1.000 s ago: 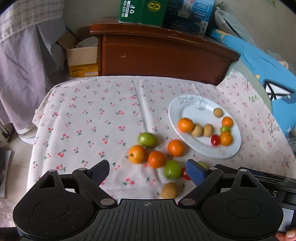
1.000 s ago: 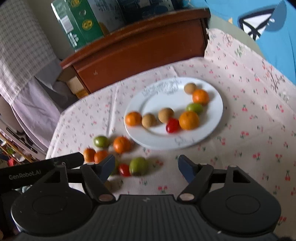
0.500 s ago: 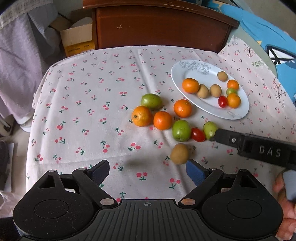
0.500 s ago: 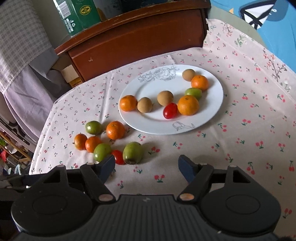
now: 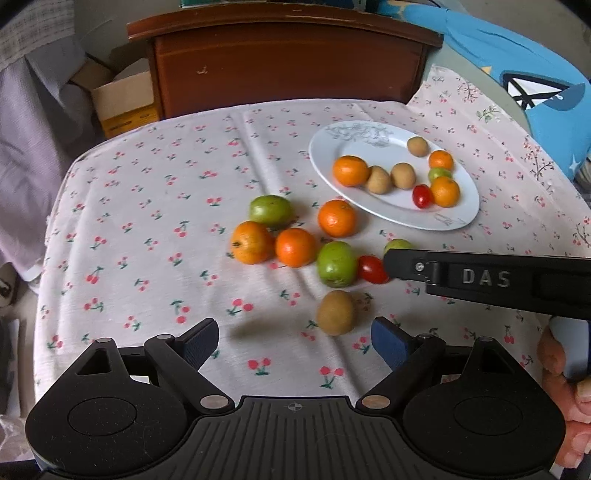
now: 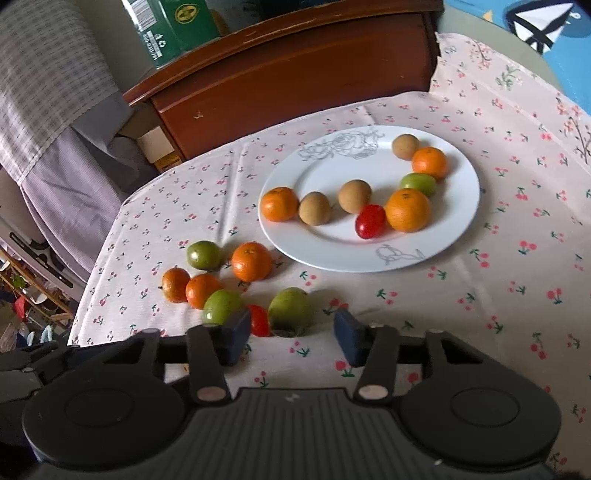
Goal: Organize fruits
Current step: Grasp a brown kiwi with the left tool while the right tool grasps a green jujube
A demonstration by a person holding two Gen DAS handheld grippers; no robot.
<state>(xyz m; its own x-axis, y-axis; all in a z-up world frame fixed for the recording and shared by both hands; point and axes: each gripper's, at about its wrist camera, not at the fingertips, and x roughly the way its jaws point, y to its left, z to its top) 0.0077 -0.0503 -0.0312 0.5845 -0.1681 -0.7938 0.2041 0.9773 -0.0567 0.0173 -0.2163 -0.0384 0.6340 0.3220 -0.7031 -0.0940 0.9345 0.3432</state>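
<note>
Loose fruit lies on the cherry-print cloth: oranges (image 5: 295,246), green fruits (image 5: 335,264), a red tomato (image 5: 371,269) and a brown fruit (image 5: 336,312). A white plate (image 5: 458,221) (image 6: 332,262) holds several more. My left gripper (image 5: 293,343) hangs open over the cloth, with the brown fruit just ahead of its right finger. My right gripper (image 6: 291,338) is closing, with a green fruit (image 6: 290,310) between its jaws; the pads are not pressing on it. The tomato (image 6: 258,319) sits by its left finger. In the left wrist view one finger (image 5: 402,262) of the right gripper reaches that fruit.
A dark wooden cabinet (image 5: 288,70) stands behind the table, with a cardboard box (image 5: 122,99) to its left and a green carton (image 6: 173,26) on top. Blue fabric (image 5: 517,74) lies at the right, checked cloth (image 6: 48,92) hangs at the left. A person's hand (image 5: 565,387) holds the right gripper.
Both grippers have sunk closer to the loose fruit. The right gripper's jaws have narrowed, and a green fruit now lies between them.
</note>
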